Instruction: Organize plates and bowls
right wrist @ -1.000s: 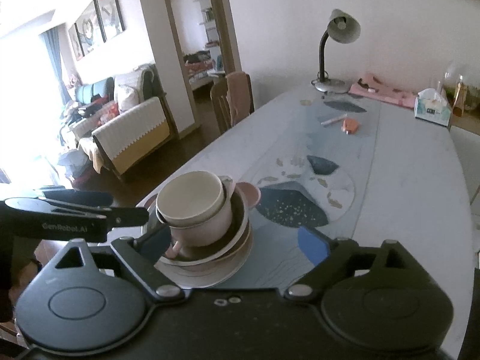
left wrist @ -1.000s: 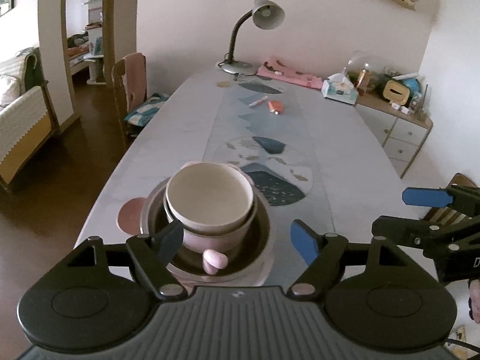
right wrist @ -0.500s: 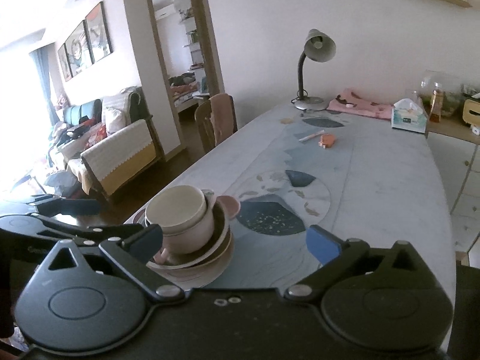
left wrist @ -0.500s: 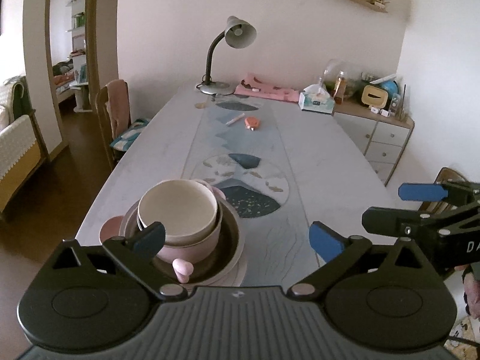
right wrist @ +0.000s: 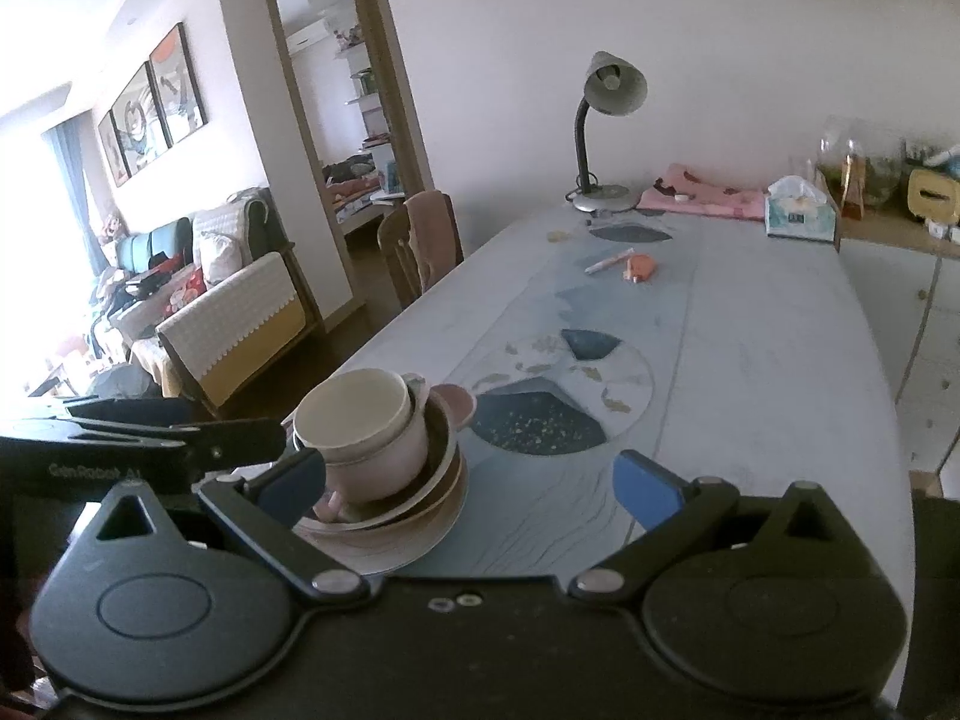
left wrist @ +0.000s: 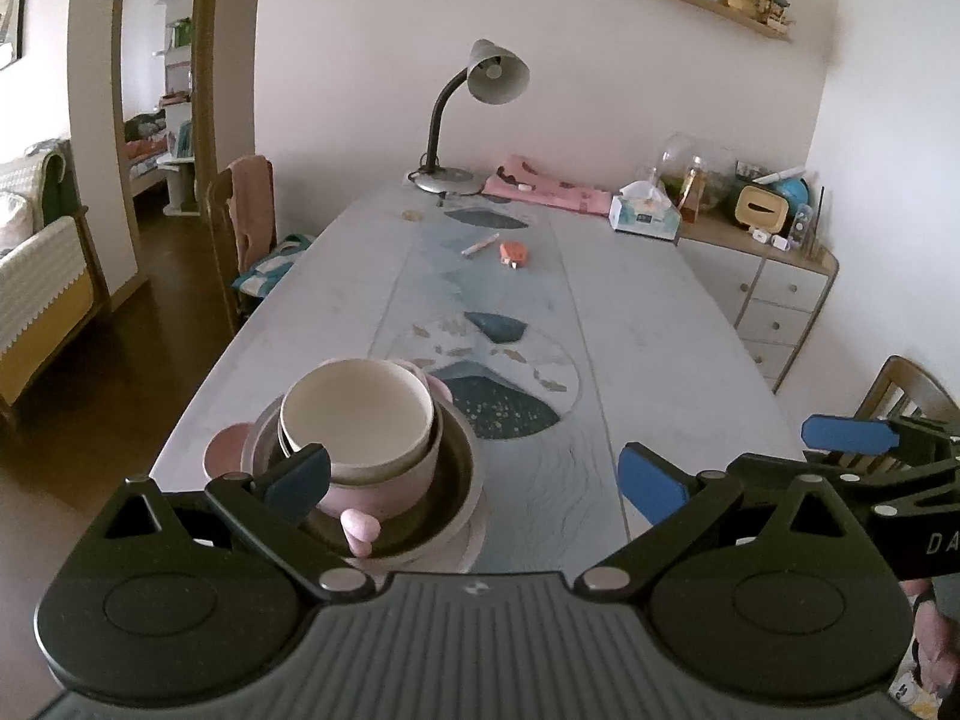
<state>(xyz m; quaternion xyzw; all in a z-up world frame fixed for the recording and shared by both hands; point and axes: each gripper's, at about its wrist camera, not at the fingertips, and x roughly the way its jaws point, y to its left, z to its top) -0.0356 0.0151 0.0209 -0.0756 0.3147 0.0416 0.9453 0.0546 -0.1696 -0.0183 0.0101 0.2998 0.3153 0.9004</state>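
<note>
A stack of crockery sits at the near left corner of the long grey bench (left wrist: 630, 324), close to its left edge and its near end: a cream bowl (left wrist: 357, 414) nests in a pink bowl (left wrist: 384, 477), which rests in a dark brown bowl (left wrist: 453, 480) on a pale plate (right wrist: 420, 543), with a small pink dish (left wrist: 222, 450) touching the stack on the side nearest the bench's left edge. Both tongs are released, their blue pads spread wide after just opening, and nothing lies between them. The left tongs (left wrist: 474, 474) hover at the near end with 1 pad in front of the stack; the right tongs (right wrist: 468, 480) stand alongside, over the bare bench surface to the stack's right. That middle stretch is open, crossed only by a patterned runner (left wrist: 480, 324). Well apart at the far end are a pen (left wrist: 480, 246) and a small orange object (left wrist: 513, 253), then a gooseneck desk lamp (left wrist: 474, 114), a folded pink cloth (left wrist: 546, 189) and a tissue box (left wrist: 645, 216) near the wall. A wooden chair (left wrist: 243, 234) draped with cloth stands at the bench's left side; a chest of drawers (left wrist: 774, 300) flanks the far right corner.
</note>
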